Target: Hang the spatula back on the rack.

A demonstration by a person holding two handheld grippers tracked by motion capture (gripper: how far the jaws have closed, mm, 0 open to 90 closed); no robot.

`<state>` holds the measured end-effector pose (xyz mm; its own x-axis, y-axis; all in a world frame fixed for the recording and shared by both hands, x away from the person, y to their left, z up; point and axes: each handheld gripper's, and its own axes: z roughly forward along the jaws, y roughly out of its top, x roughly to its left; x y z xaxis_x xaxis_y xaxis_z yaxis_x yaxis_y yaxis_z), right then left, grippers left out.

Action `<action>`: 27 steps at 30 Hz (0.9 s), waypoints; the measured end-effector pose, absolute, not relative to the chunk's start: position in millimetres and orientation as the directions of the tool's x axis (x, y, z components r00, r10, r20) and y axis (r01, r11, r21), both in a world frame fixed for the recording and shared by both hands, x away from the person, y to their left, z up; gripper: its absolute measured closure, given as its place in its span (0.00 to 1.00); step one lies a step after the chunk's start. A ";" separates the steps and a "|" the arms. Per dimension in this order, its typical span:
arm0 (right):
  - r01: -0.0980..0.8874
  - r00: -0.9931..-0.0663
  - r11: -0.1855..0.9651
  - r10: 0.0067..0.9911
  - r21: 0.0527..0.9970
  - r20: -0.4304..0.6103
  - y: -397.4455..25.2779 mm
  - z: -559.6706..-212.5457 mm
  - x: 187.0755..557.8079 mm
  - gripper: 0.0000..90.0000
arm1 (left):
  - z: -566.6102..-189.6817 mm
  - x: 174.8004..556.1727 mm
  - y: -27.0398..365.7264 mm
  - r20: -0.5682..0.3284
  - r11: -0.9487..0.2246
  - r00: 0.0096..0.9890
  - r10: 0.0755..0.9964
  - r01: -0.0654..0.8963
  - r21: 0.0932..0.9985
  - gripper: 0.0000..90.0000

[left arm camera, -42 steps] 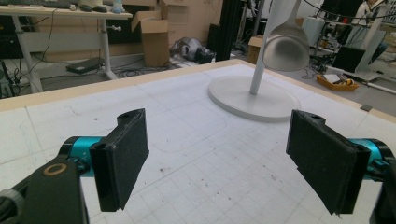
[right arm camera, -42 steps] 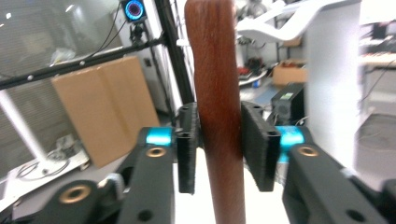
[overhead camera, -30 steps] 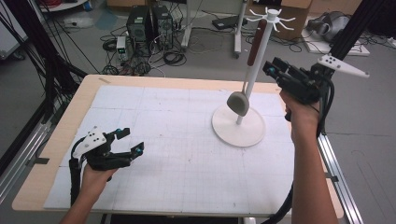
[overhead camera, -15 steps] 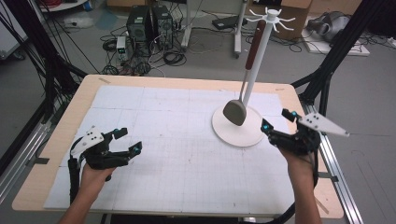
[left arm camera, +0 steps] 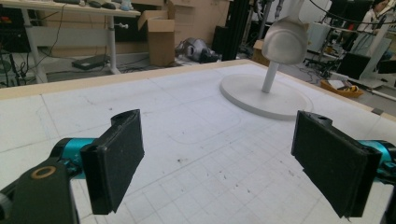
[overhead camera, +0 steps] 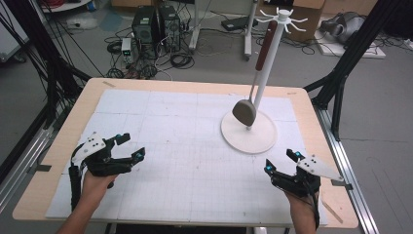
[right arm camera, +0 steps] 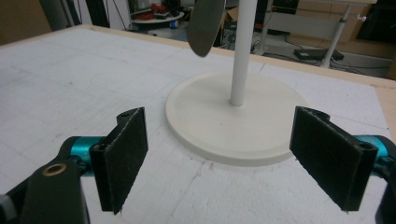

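Note:
A white utensil stand [overhead camera: 249,131] with a round base and a tall pole rises at the table's right middle. From one of its top hooks hangs a spoon [overhead camera: 245,112] with a brown handle and a grey bowl just above the base. My left gripper [overhead camera: 133,147] rests low at the table's front left, open and empty. At the front right, my right gripper [overhead camera: 280,163] is open and empty, a short way in front of the base. The stand [left arm camera: 266,91] and spoon bowl [left arm camera: 285,39] show far off in the left gripper view. The base [right arm camera: 233,121] lies close ahead in the right gripper view, with the spoon bowl [right arm camera: 205,25] above it.
A white gridded mat [overhead camera: 180,146] covers the wooden table [overhead camera: 78,112]. Black frame posts [overhead camera: 350,53] stand off the table's right and left sides. Computers and cables [overhead camera: 156,29] lie on the floor beyond the far edge.
My right gripper has come down from beside the stand's pole to the table's front right, away from the spoon. The left gripper has barely moved.

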<state>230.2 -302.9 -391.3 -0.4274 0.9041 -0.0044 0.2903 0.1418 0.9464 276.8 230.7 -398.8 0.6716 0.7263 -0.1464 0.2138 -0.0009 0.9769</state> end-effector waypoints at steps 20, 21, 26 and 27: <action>0.299 -0.415 0.168 0.909 0.940 -0.030 -304.0 -396.5 222.4 0.20 | -408.4 267.8 236.8 -0.139 -0.014 0.669 0.730 0.218 0.976 0.20; 0.300 -0.414 0.167 0.910 0.939 -0.029 -303.9 -396.4 222.1 0.20 | -408.5 267.6 237.4 -0.137 -0.014 0.668 0.731 0.215 0.976 0.20; 0.300 -0.417 0.176 0.908 0.938 -0.037 -302.2 -395.9 221.9 0.20 | -408.4 266.6 239.1 -0.139 -0.008 0.666 0.733 0.214 0.977 0.19; 0.304 -0.418 0.181 0.907 0.935 -0.039 -302.2 -395.9 221.7 0.20 | -408.4 266.4 239.4 -0.139 -0.011 0.667 0.732 0.215 0.977 0.20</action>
